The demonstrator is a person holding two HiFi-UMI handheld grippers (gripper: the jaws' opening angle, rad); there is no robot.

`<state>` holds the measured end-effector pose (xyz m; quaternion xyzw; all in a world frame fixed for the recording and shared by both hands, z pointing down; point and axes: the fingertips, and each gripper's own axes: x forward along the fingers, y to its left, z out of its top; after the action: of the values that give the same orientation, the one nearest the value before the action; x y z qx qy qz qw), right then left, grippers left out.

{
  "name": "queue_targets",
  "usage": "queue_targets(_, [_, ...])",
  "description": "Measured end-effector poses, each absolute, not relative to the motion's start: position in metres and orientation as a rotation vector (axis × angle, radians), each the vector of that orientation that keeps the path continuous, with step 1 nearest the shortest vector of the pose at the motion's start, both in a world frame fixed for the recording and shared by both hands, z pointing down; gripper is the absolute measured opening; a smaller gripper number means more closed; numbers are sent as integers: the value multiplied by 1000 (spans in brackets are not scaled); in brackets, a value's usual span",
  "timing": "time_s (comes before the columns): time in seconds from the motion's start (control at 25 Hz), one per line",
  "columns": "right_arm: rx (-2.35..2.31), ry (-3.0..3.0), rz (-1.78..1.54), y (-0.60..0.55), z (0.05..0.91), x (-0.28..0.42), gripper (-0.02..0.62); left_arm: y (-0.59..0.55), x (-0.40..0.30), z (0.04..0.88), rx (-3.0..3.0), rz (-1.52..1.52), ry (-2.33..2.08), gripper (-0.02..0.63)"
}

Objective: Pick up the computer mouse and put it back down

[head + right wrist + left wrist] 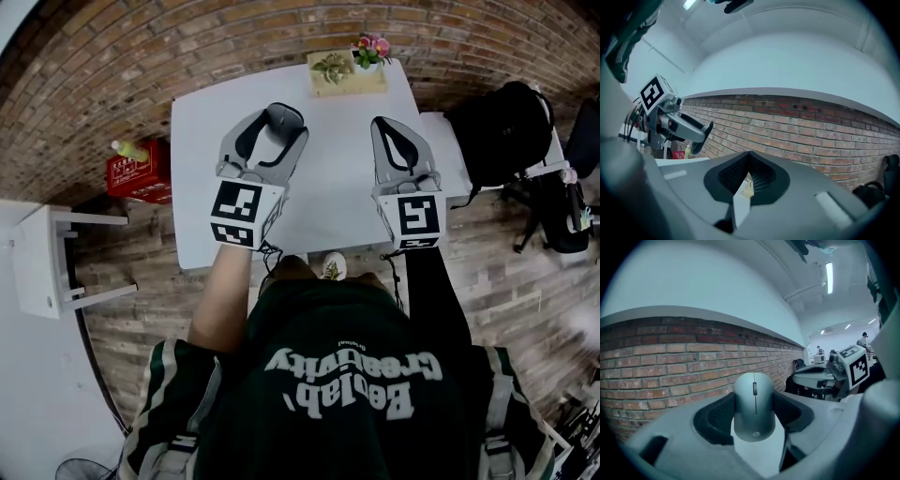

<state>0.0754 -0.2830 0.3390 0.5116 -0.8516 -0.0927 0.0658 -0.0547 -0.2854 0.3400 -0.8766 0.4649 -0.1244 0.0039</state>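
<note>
A grey computer mouse [754, 406] sits between the two dark pads of my left gripper [279, 124], which press on its sides. In the head view the mouse [283, 116] is over the far left part of the white table [337, 178]. I cannot tell whether it touches the tabletop. My right gripper [387, 127] hovers level over the table's right half. Its jaws are shut with nothing between the fingertips [740, 174]. The two grippers are side by side and well apart.
A wooden board with a green ornament [343, 73] and a small flower pot [371, 49] stand at the table's far edge. A black backpack [502, 127] sits on a side table at the right. A red box [138, 175] and white furniture [42, 258] stand on the floor at the left.
</note>
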Motion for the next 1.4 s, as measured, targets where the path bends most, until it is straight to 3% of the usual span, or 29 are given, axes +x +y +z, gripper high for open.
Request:
queue_targets(0.48, [1545, -2540, -265, -284, 351, 82, 14, -290, -55, 474, -2909, -705, 1507, 262])
queue_targets(1.4, [1551, -2497, -210, -288, 372, 97, 14, -255, -83, 628, -2979, -1237, 1641, 262])
